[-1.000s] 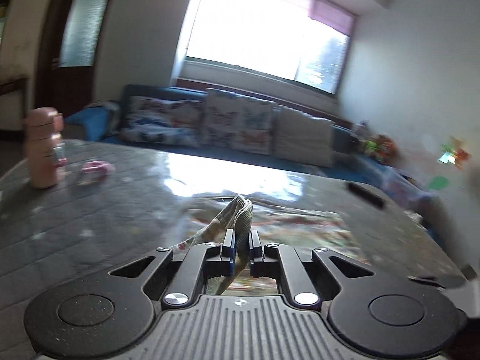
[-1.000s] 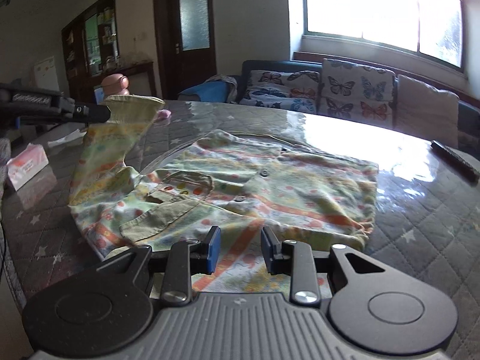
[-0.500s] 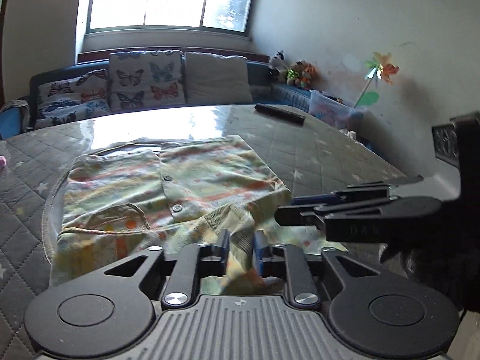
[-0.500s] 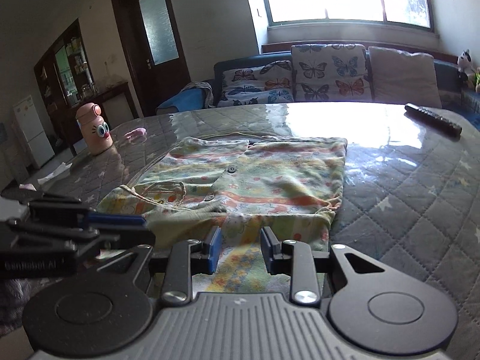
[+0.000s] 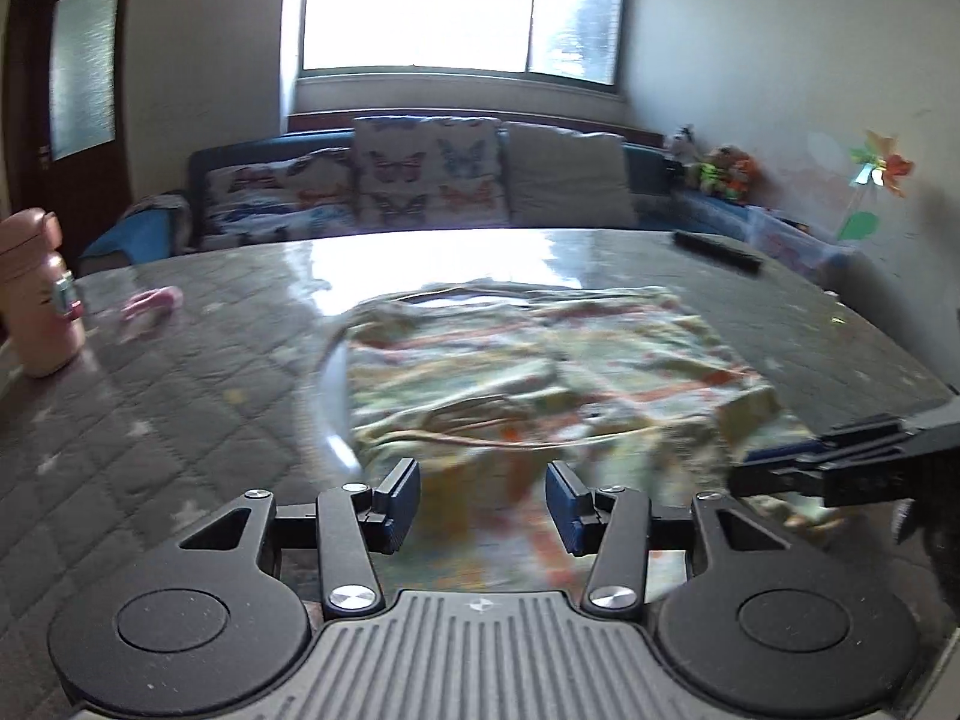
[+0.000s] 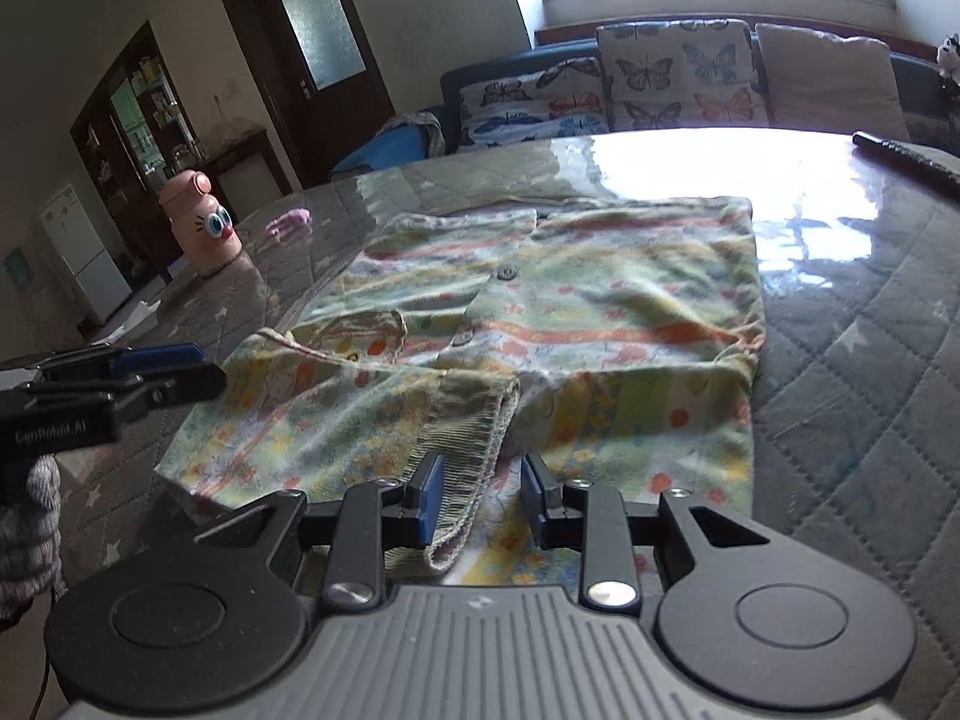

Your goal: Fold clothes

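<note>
We see a quilted grey table [image 6: 870, 360] filling both views, and on it the patterned shirt [image 6: 600, 300] lies flat with one sleeve folded across its near side, the ribbed cuff [image 6: 474, 420] ending just ahead of our right gripper [image 6: 482, 495]. Both tools are empty: the right gripper has its fingers spread above the near hem, and the left gripper [image 5: 483, 501] is spread wide over the blurred near edge of the cloth. Well off to the left stands a pink bottle [image 6: 204, 222], with a dark remote [image 6: 906, 159] at the far right.
</note>
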A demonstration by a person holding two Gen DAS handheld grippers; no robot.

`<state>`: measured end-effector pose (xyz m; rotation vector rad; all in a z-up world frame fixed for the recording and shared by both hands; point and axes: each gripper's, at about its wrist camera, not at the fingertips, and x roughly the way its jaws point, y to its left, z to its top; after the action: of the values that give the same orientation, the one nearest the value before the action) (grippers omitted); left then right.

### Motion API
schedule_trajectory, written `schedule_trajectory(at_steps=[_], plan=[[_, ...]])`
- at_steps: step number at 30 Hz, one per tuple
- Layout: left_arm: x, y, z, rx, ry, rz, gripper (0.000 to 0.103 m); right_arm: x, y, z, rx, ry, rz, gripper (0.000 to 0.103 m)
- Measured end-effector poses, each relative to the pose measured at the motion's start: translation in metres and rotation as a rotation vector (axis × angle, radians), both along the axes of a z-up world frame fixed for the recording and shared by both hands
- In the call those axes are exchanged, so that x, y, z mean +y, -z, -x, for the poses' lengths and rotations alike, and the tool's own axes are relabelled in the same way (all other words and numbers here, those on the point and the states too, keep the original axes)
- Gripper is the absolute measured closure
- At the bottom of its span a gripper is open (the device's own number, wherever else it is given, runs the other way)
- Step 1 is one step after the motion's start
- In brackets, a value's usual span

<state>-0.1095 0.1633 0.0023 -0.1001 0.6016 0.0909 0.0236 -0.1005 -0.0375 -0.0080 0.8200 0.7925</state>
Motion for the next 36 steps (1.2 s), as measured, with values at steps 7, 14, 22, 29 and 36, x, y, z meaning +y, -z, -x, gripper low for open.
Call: schedule_trajectory(at_steps=[7,14,22,29,36], plan=[[0.023,0.011,0.002,0.022,-0.065,0.010,0.053,0.005,-0.006,0.005,-0.028,-0.004,0.017,0.099],[0.024,0.024,-0.006,0.065,-0.081,-0.006,0.054,-0.005,-0.045,0.018,-0.154,0.025,-0.014,0.100],[0.031,0.021,-0.007,0.072,-0.109,-0.025,0.054,-0.005,-0.009,0.005,-0.076,0.045,0.054,0.099],[0.029,0.015,-0.032,0.066,-0.079,-0.037,0.061,-0.001,-0.016,0.004,-0.113,0.026,0.067,0.095],[0.029,0.033,-0.049,0.117,-0.068,-0.074,0.062,0.001,-0.003,-0.001,-0.085,0.019,0.105,0.095]])
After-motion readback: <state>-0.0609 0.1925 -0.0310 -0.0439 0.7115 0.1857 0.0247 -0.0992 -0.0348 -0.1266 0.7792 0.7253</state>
